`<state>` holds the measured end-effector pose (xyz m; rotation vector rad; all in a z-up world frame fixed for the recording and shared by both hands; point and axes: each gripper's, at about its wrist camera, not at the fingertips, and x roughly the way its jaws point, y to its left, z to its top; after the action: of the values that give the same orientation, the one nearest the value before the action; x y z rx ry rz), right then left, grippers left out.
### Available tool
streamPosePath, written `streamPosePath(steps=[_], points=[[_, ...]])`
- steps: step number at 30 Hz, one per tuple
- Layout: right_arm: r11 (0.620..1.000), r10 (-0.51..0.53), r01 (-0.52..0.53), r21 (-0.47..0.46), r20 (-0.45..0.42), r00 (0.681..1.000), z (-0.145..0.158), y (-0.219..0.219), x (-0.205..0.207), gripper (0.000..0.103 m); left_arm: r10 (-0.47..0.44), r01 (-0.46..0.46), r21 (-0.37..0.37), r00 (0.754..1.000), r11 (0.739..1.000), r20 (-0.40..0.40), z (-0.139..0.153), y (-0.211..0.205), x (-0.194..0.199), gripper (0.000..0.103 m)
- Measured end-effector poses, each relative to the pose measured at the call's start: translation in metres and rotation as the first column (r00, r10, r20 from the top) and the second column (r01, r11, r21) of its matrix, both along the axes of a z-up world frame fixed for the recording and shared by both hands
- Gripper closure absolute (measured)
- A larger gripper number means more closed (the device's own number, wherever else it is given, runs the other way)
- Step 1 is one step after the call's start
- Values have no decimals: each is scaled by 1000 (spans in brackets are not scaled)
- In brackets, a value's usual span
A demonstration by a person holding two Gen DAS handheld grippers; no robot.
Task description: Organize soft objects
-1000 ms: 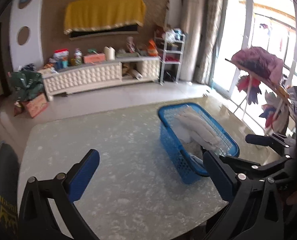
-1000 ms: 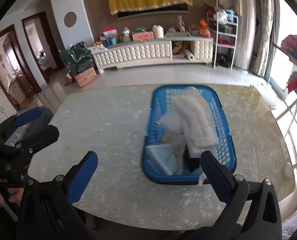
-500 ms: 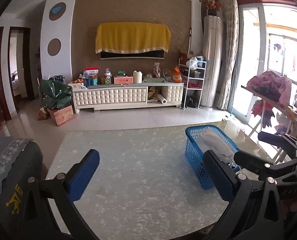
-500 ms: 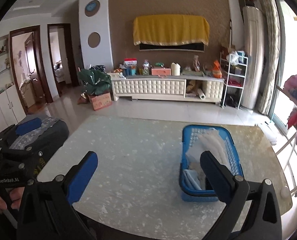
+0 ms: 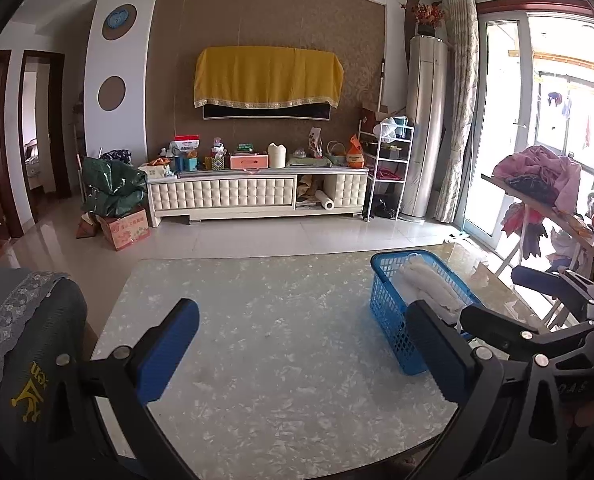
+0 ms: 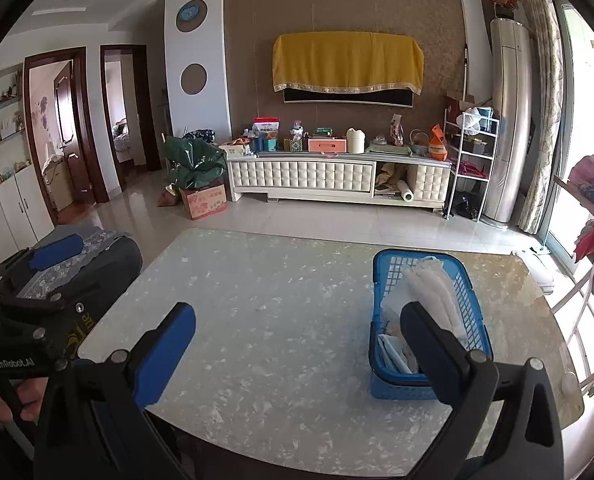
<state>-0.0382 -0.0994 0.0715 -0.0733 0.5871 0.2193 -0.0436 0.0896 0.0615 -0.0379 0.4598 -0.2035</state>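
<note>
Both grippers, left gripper (image 5: 301, 354) and right gripper (image 6: 297, 354), hover spread wide and empty above the marble table (image 6: 277, 320); soft cloths (image 6: 437, 296) sit in the blue basket (image 6: 381, 384), apparently packed, or awaiting a reach inside.

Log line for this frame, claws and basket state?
left claw open, empty | right claw open, empty | blue basket on table, white cloths inside | nothing grasped

Marble-look table (image 5: 281, 360) across lower center. Yellow cloth (image 5: 268, 76) draped over dark TV, upper center, brown wall. White tufted cabinet (image 5: 257, 196) below it, cluttered w/ boxes, jars. Green bag (image 5: 113, 188) on cardboard box (image 5: 126, 232), mid left. Tall AC unit (image 5: 425, 124) + curtain (image 5: 459, 112), upper right.
</note>
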Motion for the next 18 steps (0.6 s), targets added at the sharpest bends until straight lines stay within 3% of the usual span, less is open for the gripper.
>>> streamPosePath(steps=[18], points=[[1000,17,-17,16,-2,1000,2,7,-19,0,-10,10,-6,1000,1000,-10,-1,1,-2,0]])
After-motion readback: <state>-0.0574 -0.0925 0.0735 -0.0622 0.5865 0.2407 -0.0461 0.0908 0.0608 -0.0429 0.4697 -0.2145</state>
